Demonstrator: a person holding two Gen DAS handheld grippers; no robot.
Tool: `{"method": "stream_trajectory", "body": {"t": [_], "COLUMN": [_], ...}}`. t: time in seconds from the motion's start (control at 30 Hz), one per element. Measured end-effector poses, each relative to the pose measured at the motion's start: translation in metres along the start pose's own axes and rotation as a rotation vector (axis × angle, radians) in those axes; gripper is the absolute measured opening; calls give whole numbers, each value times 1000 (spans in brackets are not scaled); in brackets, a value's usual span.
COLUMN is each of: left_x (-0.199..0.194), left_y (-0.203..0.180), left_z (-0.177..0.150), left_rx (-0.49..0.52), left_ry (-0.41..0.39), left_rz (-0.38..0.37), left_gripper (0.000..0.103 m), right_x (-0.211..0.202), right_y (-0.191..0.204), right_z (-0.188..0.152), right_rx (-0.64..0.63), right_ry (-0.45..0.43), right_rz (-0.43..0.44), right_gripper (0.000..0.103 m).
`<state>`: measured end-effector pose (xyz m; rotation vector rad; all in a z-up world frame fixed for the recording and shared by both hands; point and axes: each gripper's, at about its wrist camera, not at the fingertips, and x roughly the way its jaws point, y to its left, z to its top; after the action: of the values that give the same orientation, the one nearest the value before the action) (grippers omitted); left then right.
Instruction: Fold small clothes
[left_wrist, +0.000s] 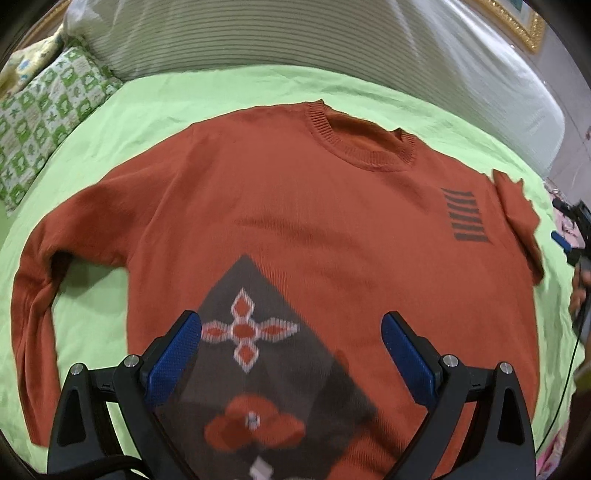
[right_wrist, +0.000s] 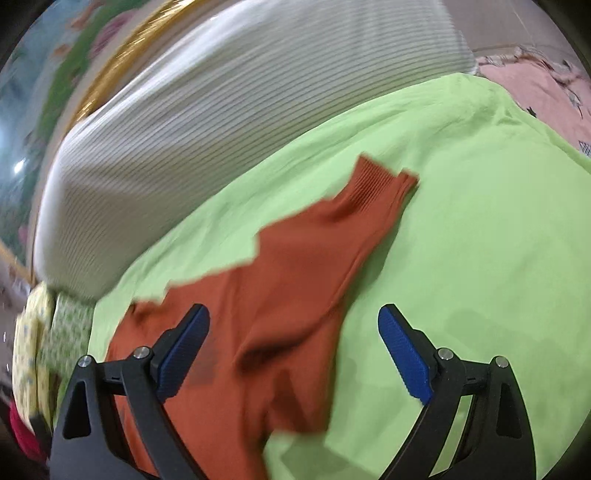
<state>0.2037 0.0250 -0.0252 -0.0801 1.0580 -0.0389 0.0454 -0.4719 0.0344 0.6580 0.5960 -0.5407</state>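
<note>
A rust-orange knit sweater (left_wrist: 314, 206) lies flat, front up, on a light green sheet (left_wrist: 147, 107), collar pointing away. It bears a dark diamond pattern (left_wrist: 258, 332) low on the chest and black stripes (left_wrist: 467, 216) near one shoulder. My left gripper (left_wrist: 291, 325) hovers open over the patterned lower front, with nothing between its blue pads. One sleeve (left_wrist: 33, 314) runs down the left side. In the right wrist view the other sleeve (right_wrist: 295, 280) lies crumpled, its ribbed cuff (right_wrist: 380, 184) far out. My right gripper (right_wrist: 293, 317) is open above that sleeve.
A striped white bolster (left_wrist: 258, 40) runs along the far side of the sheet. A green patterned pillow (left_wrist: 48, 110) sits at the far left. The other gripper and a hand (left_wrist: 580, 291) show at the right edge. Pink bedding (right_wrist: 543, 96) borders the sheet on the far right.
</note>
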Motion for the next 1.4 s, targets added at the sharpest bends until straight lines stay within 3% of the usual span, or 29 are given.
{"method": "stream_trajectory", "body": {"t": [0.13, 0.2, 0.23, 0.27, 0.33, 0.47, 0.6, 0.67, 0.7, 0.73, 0.77, 0.83, 0.93, 1.1, 1.27, 1.3, 1.37, 1.4], "left_x": [18, 26, 29, 31, 33, 27, 10, -1, -5, -9, -12, -12, -4, 43, 77, 85, 92, 93], "left_y": [2, 3, 4, 4, 9, 24, 38, 45, 48, 52, 55, 61, 69, 70, 70, 67, 56, 46], "left_z": [15, 18, 19, 17, 15, 9, 5, 5, 5, 5, 6, 8, 12, 30, 55, 60, 66, 68], "left_rx": [-24, -30, -27, -22, -22, -58, -93, -106, -110, -114, -116, -124, -163, -228, -258, -250, -199, -150], "left_ry": [12, 25, 31, 34, 35, 26, 8, -5, -12, -18, -18, -6, 9, 108, 107, 115, 95, 77], "left_rz": [-9, -15, -10, -2, 9, 11, 4, 5, 5, 4, -1, -28, -86, -134, -51, -31, 29, 69], "left_gripper": [98, 98, 98, 98, 98, 98, 98, 98, 98, 98, 99, 99, 99, 99, 99, 96, 79, 59], "right_x": [39, 66, 76, 81, 82, 49, 28, 37, 54, 66, 72, 74, 65, 34, 31, 31, 31, 32], "right_y": [-31, -46, -51, -55, -50, 22, 157, 211, 245, 267, 280, 295, 275, 203, 142, 133, 116, 107], "right_z": [43, 56, 59, 61, 63, 57, 22, -5, -27, -46, -60, -93, -112, -110, -83, -81, -74, -70], "right_rx": [61, 98, 105, 111, 104, -62, -225, -242, -249, -267, -288, -340, -322, -262, -144, -130, -117, -110], "right_ry": [-6, 52, 68, 70, 57, -39, 15, 116, 255, 352, 387, 397, 412, 275, 217, 209, 172, 139], "right_rz": [-105, -141, -157, -162, -117, 40, 369, 512, 603, 644, 645, 612, 596, 387, 273, 251, 206, 160], "right_gripper": [75, 72, 58, 31, 7, 7, 7, 12, 17, 36, 49, 49, 49, 49, 53, 53, 53, 53]}}
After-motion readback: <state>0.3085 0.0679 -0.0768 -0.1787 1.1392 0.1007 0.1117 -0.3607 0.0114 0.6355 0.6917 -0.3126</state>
